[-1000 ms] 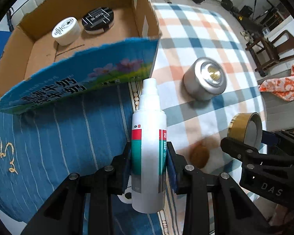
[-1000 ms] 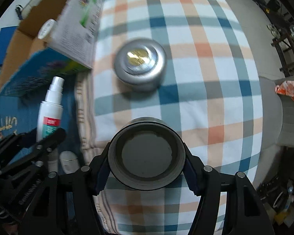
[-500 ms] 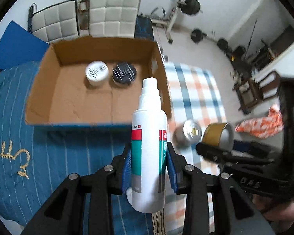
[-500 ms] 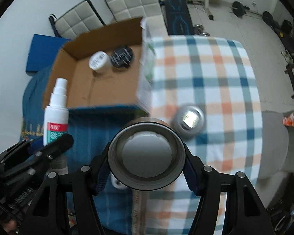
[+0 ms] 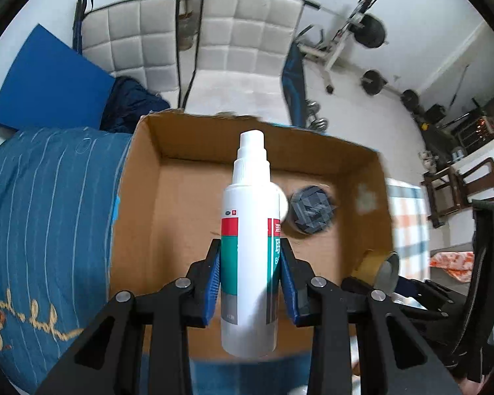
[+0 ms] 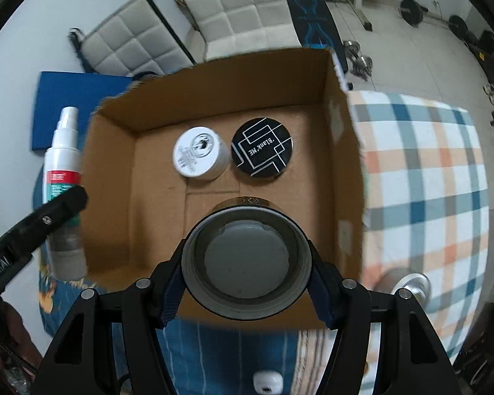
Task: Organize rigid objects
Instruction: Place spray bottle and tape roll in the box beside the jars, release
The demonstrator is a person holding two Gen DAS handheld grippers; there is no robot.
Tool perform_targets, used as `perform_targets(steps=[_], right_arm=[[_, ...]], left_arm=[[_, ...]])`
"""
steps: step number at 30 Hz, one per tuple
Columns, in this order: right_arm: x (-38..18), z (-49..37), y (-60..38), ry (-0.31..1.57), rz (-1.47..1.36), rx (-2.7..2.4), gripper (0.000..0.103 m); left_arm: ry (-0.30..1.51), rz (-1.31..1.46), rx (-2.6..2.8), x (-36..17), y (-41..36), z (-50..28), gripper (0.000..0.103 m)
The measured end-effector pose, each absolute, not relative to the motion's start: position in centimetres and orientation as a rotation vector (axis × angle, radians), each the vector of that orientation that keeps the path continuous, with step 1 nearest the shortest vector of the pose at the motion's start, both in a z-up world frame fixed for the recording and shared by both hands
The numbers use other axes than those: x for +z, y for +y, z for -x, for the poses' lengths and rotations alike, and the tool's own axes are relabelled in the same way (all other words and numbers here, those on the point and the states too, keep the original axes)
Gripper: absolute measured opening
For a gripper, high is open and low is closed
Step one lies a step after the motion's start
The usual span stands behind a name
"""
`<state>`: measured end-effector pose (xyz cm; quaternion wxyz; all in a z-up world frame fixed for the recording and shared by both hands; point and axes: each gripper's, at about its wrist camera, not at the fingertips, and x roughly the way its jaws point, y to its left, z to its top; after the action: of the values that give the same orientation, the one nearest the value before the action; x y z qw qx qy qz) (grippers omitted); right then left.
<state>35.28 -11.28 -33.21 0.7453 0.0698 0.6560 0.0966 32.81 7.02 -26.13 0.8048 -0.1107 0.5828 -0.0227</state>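
White spray bottle (image 5: 249,247) clamped in my left gripper (image 5: 250,283), frame centre, over cardboard box (image 5: 141,230); my right gripper (image 6: 247,291) holds gold tin (image 6: 247,260), lower centre.

- The white spray bottle (image 5: 249,247) with a red and green label stands upright in the left claw (image 5: 250,283), above the open cardboard box (image 6: 115,177).
- The round tin (image 6: 246,263), gold-sided with a grey recessed face, sits clamped in the right claw (image 6: 246,283) over the box's near edge.
- A white jar (image 6: 199,155) and a black round tin (image 6: 262,152) lie side by side, touching, on the box floor.
- A silver round tin (image 6: 411,288) rests on the checked cloth (image 6: 428,171).
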Motion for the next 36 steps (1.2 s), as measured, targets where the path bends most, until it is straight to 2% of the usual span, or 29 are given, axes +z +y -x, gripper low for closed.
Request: perform_targets(steps=[7,12,33,36], right_arm=[[-40.5,-39.4,-9.0,1.562,-0.092,0.115,0.067],[-43.3,-40.7,-8.2,1.608,-0.053,0.07,0.067],[-47.0,-43.0,-5.9,1.707,0.05,0.037,0.067],[-47.3,-43.0,-5.7,1.707,0.056,0.033,0.067]], left_arm=[[1.395,0.201,-0.044,-33.9,8.0,-37.4,0.03],[1.469,0.169,-0.04,-38.0,8.0,-39.2,0.03],[1.56,0.139,-0.047,-40.9,7.6,-42.0,0.03],[1.574,0.138,-0.027,-41.1,7.7,-42.6,0.037]])
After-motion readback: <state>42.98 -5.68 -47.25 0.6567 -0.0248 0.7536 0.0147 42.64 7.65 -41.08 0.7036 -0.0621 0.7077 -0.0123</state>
